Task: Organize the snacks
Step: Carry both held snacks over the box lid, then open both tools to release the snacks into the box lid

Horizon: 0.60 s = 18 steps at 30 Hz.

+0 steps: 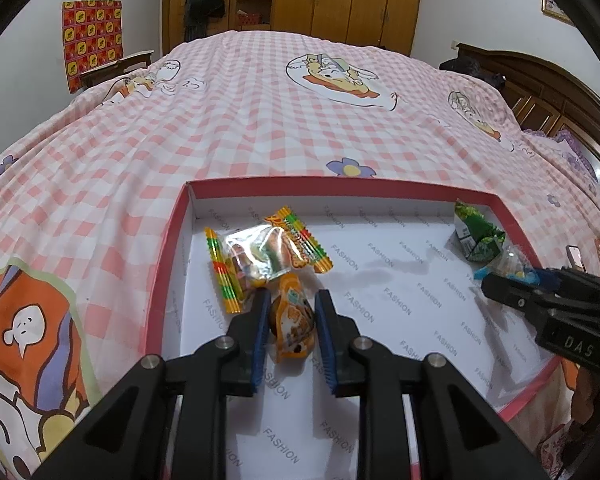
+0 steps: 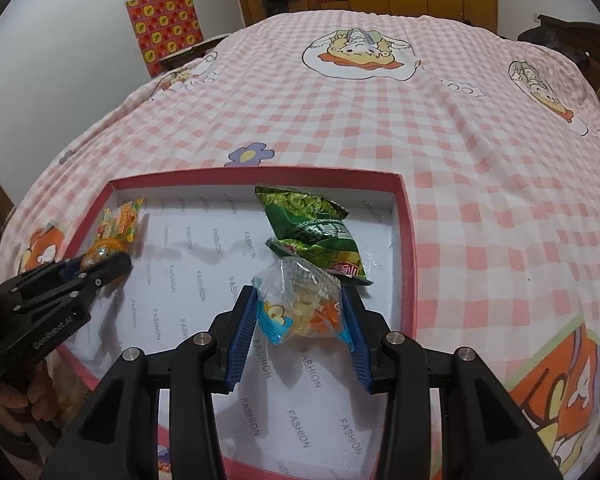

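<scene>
My left gripper stood with its jaws apart around the orange snack packet, whose long axis ran toward twelve o'clock, without clearly clamping it. My right gripper bracketed the clear blue-edged candy bag inside the red-rimmed box lid; the green packet lay at twelve.

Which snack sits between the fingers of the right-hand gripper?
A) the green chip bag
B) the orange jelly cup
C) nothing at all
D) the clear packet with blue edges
D: in the right wrist view, the clear packet with blue edges lies between the right gripper pads, with the green chip bag just beyond.
</scene>
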Tool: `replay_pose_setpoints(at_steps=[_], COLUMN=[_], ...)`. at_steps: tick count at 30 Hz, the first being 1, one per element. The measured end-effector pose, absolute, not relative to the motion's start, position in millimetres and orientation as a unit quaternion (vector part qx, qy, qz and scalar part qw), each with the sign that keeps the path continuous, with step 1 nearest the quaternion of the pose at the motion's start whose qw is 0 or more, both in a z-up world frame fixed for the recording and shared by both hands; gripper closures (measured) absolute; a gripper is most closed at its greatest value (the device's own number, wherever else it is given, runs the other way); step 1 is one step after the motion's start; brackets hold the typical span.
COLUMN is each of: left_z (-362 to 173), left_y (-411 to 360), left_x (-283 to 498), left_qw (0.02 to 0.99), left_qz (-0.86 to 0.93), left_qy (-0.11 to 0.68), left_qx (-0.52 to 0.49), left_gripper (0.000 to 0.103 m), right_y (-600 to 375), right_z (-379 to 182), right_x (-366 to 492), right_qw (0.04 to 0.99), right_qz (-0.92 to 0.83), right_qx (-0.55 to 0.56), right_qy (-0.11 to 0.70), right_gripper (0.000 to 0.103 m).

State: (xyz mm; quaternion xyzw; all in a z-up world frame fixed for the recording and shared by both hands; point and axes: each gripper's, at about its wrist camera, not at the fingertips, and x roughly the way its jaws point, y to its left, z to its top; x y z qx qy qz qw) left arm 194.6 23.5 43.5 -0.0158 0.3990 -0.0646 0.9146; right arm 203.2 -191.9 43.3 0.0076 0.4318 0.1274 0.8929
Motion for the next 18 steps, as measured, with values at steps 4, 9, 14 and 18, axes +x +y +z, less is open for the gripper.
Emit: replay_pose_setpoints(at_steps=[4,9,14,18], left_z=[43.5,43.5,45.0,47.6], left_y=[23.9,24.0,22.6,18.8], left_x=[194.4,194.4,192.1,187.4], left_qw=[0.915,0.915,0.915,0.913], left_qz=[-0.064,-0.066,-0.071,-0.079], left_qy=[0.398,0.398,0.397,0.401], left_qx=[-0.015,-0.015,-0.016,-0.008], left_gripper=[0.079,0.08,0.072,0.06], right_y=[-191.3,-188.4,-189.2,-190.7], right_z=[41.6,39.1,39.2,40.9], right_x=[204.8,205.6,206.6,207.0], right_qw=[0.892,0.891,0.89,0.891], right_qz=[0.124,0.12,0.121,0.128], right_qx=[0.004,-0.002,0.002,0.014], right_qy=[0.434,0.438,0.439,0.436], right_gripper=[0.059,0.059,0.059,0.055])
